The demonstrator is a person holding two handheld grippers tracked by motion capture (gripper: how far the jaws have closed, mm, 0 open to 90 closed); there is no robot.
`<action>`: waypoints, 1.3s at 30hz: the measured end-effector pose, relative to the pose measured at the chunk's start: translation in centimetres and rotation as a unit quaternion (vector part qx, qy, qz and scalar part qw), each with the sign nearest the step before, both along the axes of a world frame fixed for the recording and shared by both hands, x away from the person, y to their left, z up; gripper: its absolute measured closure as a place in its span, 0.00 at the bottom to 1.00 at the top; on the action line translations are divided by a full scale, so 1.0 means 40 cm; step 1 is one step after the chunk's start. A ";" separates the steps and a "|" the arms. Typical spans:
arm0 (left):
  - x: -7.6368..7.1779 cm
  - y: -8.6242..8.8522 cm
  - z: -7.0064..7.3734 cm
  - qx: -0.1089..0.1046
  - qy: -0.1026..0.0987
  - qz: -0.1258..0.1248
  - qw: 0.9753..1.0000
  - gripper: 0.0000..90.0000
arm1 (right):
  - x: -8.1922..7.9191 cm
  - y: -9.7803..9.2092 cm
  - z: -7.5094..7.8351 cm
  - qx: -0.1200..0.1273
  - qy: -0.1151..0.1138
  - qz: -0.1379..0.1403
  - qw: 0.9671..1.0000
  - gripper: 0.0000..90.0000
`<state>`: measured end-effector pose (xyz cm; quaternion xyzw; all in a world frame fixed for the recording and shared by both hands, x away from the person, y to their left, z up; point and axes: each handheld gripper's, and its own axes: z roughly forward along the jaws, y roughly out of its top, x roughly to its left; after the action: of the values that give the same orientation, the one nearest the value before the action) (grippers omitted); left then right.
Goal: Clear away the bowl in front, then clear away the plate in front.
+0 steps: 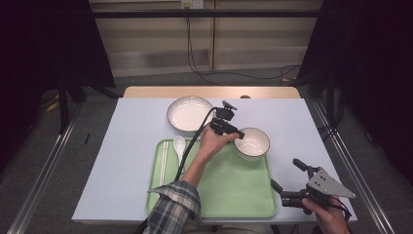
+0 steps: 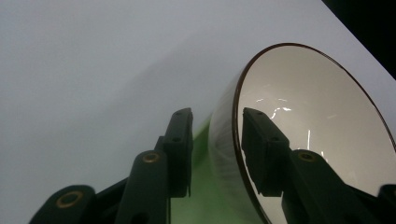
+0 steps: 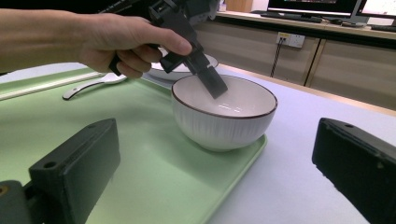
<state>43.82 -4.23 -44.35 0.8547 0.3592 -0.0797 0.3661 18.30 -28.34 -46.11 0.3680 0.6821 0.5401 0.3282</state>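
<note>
Now, bowl (image 1: 252, 143): white, ribbed outside, dark rim; it sits at the tray's 1 o'clock corner, its base seeming to overhang the tray's edge a little.
Grip: left hand-held gripper (image 1: 237, 133) straddles the bowl's rim at its 9 o'clock side, one jaw inside, one outside; in the left gripper view (image 2: 215, 140) a gap shows between the outer jaw and the wall, so whether it is clamped I cannot tell.
Reason for grip: a rim pinch looks like the way to lift or shift a bowl too wide for the jaws to span.
Tray (image 1: 238, 195): green, lying at the surface's 6 o'clock side, mostly bare, which leaves room for dishes.
Spoon (image 1: 179, 144): white, at the tray's 11 o'clock corner.
Chopsticks (image 1: 164, 161): pale pair along the tray's 9 o'clock edge, beside the spoon, set out like a place setting.
Plate (image 1: 190, 113): shallow, white, on the surface at 12 o'clock, beyond the tray.
Right hand-held gripper (image 1: 286, 183): jaws spread wide, grasping nothing, waiting at 4 o'clock off the tray's corner, probably kept clear of the working hand.
Surface (image 1: 122, 161): pale blue-white.
</note>
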 end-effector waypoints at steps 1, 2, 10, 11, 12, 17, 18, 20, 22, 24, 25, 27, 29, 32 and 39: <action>0.000 0.010 0.005 -0.003 -0.014 -0.007 1.000 0.67 | 0.000 0.000 0.000 0.000 0.002 0.000 1.000 0.01; -0.001 0.018 0.009 0.002 -0.022 -0.007 1.000 0.66 | 0.000 0.000 -0.001 -0.001 0.002 -0.001 1.000 0.01; -0.010 0.089 0.038 -0.032 -0.049 0.032 0.998 0.47 | 0.006 0.002 -0.001 0.002 0.007 0.000 1.000 0.01; -0.009 0.100 0.043 -0.034 -0.056 0.032 0.997 0.44 | 0.006 0.002 -0.001 0.001 0.009 -0.001 1.000 0.01; -0.010 0.109 0.048 -0.042 -0.056 0.035 0.997 0.43 | 0.006 0.003 -0.001 0.003 0.010 0.002 1.000 0.01; -0.015 0.154 0.074 -0.063 -0.083 0.043 0.994 0.37 | 0.006 0.002 -0.001 0.002 0.008 -0.001 1.000 0.01; -0.015 0.162 0.077 -0.060 -0.087 0.043 0.993 0.36 | 0.005 0.002 -0.001 0.003 0.010 -0.002 1.000 0.01; -0.015 0.182 0.079 -0.071 -0.087 0.055 0.992 0.34 | 0.007 0.002 -0.001 0.001 0.009 0.002 1.000 0.01; -0.012 0.202 0.077 -0.066 -0.088 0.062 0.992 0.30 | 0.007 0.003 -0.001 0.000 0.008 0.001 1.000 0.01; -0.009 0.221 0.072 -0.045 -0.106 0.073 0.991 0.28 | 0.007 0.003 -0.002 0.001 0.008 -0.001 1.000 0.01; -0.008 0.229 0.069 -0.042 -0.107 0.079 0.990 0.27 | 0.007 0.002 -0.002 0.002 0.008 -0.001 1.000 0.01; -0.010 0.244 0.068 -0.037 -0.116 0.091 0.988 0.26 | 0.006 0.001 -0.002 0.000 0.008 -0.002 1.000 0.01; -0.011 0.261 0.070 -0.042 -0.117 0.094 0.988 0.25 | 0.006 0.001 -0.002 -0.001 0.010 -0.006 1.000 0.01; -0.008 0.285 0.076 -0.048 -0.112 0.097 0.988 0.25 | 0.009 0.002 -0.001 0.000 0.008 0.000 1.000 0.01; 0.002 0.351 0.089 -0.064 -0.114 0.106 0.986 0.20 | 0.009 0.003 -0.002 -0.001 0.009 -0.007 1.000 0.01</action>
<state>43.88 9.83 -40.79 0.7900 0.3982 0.0347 0.4649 18.65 -28.22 -46.19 0.3770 0.6834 0.5335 0.3258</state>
